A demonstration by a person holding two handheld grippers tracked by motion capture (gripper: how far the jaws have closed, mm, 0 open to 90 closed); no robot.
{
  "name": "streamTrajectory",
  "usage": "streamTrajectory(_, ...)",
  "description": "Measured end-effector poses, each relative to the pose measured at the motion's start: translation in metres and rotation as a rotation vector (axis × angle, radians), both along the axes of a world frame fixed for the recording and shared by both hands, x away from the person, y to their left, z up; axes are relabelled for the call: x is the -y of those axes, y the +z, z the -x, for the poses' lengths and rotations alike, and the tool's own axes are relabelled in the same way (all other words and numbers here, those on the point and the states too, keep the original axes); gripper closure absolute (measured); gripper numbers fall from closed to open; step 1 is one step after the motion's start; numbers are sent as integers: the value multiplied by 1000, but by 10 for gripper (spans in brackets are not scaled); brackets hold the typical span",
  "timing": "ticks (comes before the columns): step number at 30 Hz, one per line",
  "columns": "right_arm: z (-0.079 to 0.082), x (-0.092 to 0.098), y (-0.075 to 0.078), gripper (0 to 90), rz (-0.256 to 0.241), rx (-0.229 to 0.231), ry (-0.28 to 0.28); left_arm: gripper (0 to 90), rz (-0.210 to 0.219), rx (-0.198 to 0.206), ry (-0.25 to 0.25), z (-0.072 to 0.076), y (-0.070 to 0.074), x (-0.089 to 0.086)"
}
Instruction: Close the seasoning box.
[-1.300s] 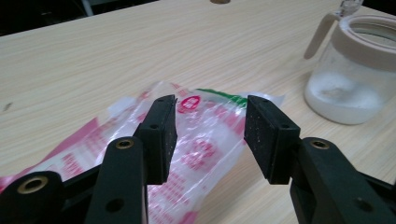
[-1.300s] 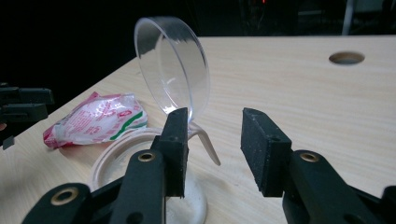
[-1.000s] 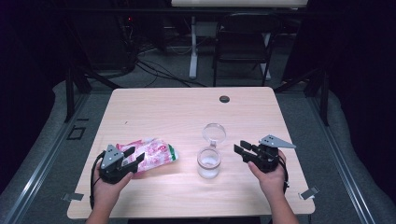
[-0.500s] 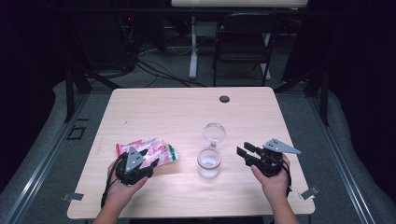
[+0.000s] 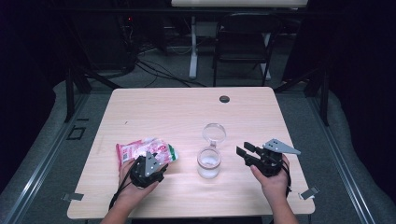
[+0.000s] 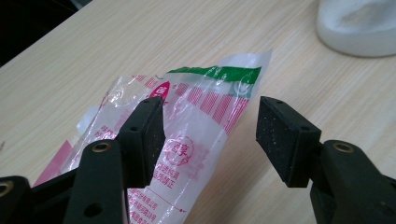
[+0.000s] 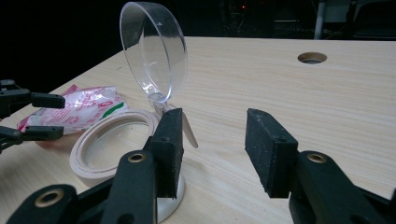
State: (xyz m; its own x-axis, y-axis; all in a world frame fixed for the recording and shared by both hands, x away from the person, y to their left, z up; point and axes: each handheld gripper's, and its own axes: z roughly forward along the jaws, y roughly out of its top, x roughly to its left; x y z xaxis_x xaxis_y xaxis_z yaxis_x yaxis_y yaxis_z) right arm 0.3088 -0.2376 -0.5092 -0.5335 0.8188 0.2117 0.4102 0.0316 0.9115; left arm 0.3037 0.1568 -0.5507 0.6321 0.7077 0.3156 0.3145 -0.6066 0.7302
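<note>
A pink, white and green plastic packet (image 5: 140,150) lies flat on the table's near left. My left gripper (image 5: 160,163) is open at the packet's near right end. In the left gripper view the packet's green-edged corner (image 6: 205,100) lies between and just beyond the open pads (image 6: 148,135), and I cannot tell whether they touch it. A clear jar (image 5: 208,162) holding white powder stands mid-table with its hinged round lid (image 5: 214,133) tipped up. My right gripper (image 5: 243,149) hovers open just right of the jar, with nothing between its fingers (image 7: 268,149); the jar's mouth (image 7: 116,140) sits to their left.
The wooden table (image 5: 187,112) has a small round cable hole (image 5: 224,99) at its far edge. A dark chair (image 5: 243,44) and cables stand on the floor behind. The person's hands (image 5: 273,184) come in from the near edge.
My left gripper has slid right along the packet's near side to its green corner. The right gripper, the jar and the packet have barely moved.
</note>
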Motion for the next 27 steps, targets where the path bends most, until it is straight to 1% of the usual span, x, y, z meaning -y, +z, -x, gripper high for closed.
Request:
streamTrajectory(3,0,-1,-1,566,4,0,2,418,-21,2,4,-4,-5,4)
streamTrajectory(6,-1,-2,-2,563,1,-3,1,419,-60,-2,16,-9,-10,7)
streamTrajectory(9,-1,-2,-3,561,4,-5,2,423,-91,-23,38,-14,-16,8)
streamTrajectory(12,-1,-1,-2,561,3,-1,-4,442,-99,-19,62,-16,-19,7)
streamTrajectory(15,0,-1,-1,560,2,3,-10,496,-76,-22,75,-17,-20,5)
streamTrajectory(17,0,-1,-1,560,0,4,-13,525,-73,-31,79,-18,-20,3)
streamTrajectory(19,0,-2,-1,560,1,5,-15,571,-76,-30,87,-20,-22,2)
streamTrajectory(22,0,-1,-1,560,0,6,-17,671,-72,-45,91,-22,-21,-1)
streamTrajectory(24,0,-1,-1,560,3,5,-18,724,-48,-63,99,-25,-22,-4)
streamTrajectory(27,1,-2,-2,562,2,7,-17,837,18,-111,111,-29,-18,-13)
